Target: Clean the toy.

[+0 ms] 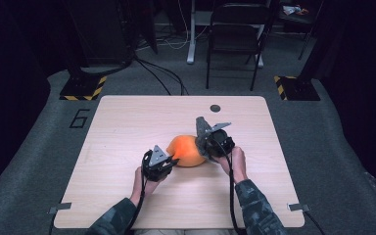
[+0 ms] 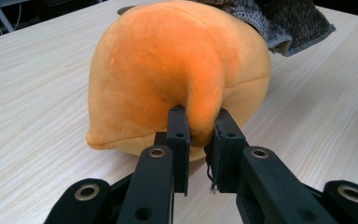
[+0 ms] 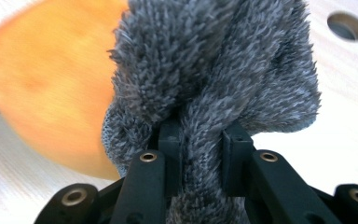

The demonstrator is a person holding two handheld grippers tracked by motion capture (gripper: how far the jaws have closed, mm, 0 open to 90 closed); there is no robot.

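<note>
Beside the table [image 1: 127, 122], floor numeral "6" [image 1: 80, 118]; left tongs [image 2: 200, 128] pinching orange plush [image 2: 168, 70], right tongs [image 3: 200, 140] grey fuzzy cloth [image 3: 223, 60].

From above, my table [image 1: 127, 122] is brightly lit while the room's edges fall dark. In my right gripper view the orange plush [image 3: 42, 88] at left smears with blur; my left gripper view is sharp.

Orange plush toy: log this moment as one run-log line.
left tongs: shut on orange plush toy | right tongs: shut on grey fuzzy cloth | toy on wooden table
</note>
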